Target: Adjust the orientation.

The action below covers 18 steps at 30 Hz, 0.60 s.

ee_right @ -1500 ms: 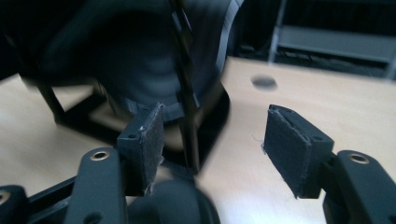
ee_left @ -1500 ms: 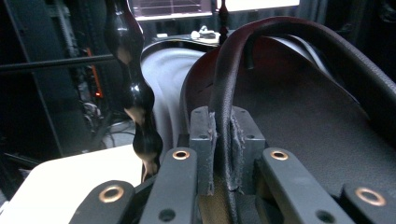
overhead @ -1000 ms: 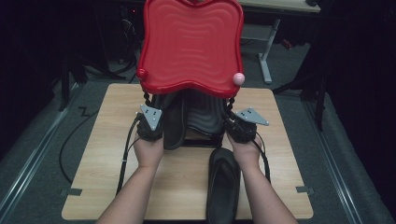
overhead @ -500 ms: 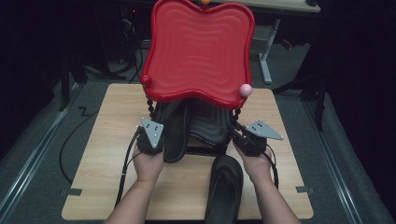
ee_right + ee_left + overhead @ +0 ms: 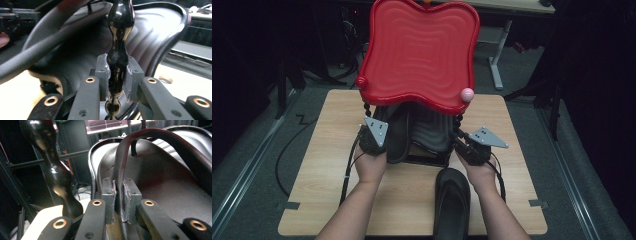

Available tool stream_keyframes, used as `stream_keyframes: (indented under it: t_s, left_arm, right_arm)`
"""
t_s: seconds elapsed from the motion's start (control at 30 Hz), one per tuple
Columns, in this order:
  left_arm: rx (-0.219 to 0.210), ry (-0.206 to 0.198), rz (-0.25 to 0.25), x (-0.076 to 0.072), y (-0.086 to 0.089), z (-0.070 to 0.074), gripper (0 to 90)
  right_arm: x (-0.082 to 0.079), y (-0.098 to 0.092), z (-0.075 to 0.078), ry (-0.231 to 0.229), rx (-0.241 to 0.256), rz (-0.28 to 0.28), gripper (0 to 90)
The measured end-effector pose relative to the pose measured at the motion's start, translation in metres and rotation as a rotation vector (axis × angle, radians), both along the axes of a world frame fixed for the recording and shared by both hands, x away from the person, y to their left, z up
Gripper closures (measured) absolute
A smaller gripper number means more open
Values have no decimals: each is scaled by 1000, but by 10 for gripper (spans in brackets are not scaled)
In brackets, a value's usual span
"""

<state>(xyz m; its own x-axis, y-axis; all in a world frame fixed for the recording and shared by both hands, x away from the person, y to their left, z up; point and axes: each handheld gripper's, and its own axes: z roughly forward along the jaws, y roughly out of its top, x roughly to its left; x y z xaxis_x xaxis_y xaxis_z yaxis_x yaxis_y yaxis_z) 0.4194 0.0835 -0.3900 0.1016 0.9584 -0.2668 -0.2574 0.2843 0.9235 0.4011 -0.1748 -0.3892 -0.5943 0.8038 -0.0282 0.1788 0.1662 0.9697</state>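
**Fingers clamp strap and post beneath a red shelf**

Fingers (image 5: 110, 200) of the left gripper (image 5: 373, 135) are pinched tight on the strap (image 5: 125, 157) of a black sandal (image 5: 398, 134), the pads pressed against both sides of the dark band, as the left gripper view shows. Across the table (image 5: 322, 165), the right gripper (image 5: 472, 146) has its own pads (image 5: 102, 75) closed on a glossy black post (image 5: 118, 45), one of the turned, beaded legs that carry the wavy red tray (image 5: 419, 55) overhead. That sandal stands on edge under the tray, on the lower black shelf (image 5: 432, 132) of the rack, just beside the left gripper and next to the left front post (image 5: 53, 170). A second black sandal (image 5: 452, 205) lies flat on the wooden tabletop near the person's edge, between the two forearms and close to the right hand (image 5: 482, 172). A pink knob (image 5: 467, 94) caps the tray's right front corner, a red one (image 5: 361, 81) its left. Each gripper carries a grey three-cornered plate, and cables trail back along the wrists. Beyond the table the room is dark.
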Motion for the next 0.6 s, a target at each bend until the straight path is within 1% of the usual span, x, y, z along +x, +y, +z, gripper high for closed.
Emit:
stream_keyframes:
  t_s: [0.03, 0.07, 0.1, 0.13, 0.17, 0.23, 0.27, 0.37, 0.43, 0.5, 0.53, 0.6]
  left_arm:
    - [-2, 0, 8, 4, 0, -1, 818]
    - [11, -4, 12, 8, -2, -2, 818]
    - [31, -8, 20, 11, -4, -4, 816]
    - [47, -4, 19, 13, -7, -6, 814]
    - [56, -2, 24, 14, -9, -9, 812]
    - [71, 17, 22, 16, -10, -16, 805]
    - [76, 9, 28, 15, -11, -18, 798]
    - [34, 38, 5, 13, -7, -15, 769]
    - [13, 58, -26, 9, -7, -14, 701]
    - [-36, 80, -47, 7, -7, -11, 620]
    - [-48, 83, -50, 6, -6, -10, 620]
    - [-65, 71, -49, 3, -5, -6, 621]
  right_arm:
    - [1, -2, 0, 2, -2, -7, 760]
    - [1, -2, 0, 2, -2, -7, 760]
    - [2, -3, 0, 11, 4, -10, 758]
    - [2, -2, 1, 14, 4, -11, 756]
    - [1, -2, 1, 12, 0, -16, 756]
    - [0, -1, 1, 12, 0, -26, 755]
    - [0, -1, 1, 14, 3, -26, 755]
    - [0, -1, 1, 14, 2, -27, 756]
    - [0, 0, 1, 15, 4, -27, 756]
    - [0, 0, 1, 16, 5, -28, 755]
    - [0, 0, 1, 18, 8, -29, 755]
    - [0, 0, 1, 19, 7, -30, 755]
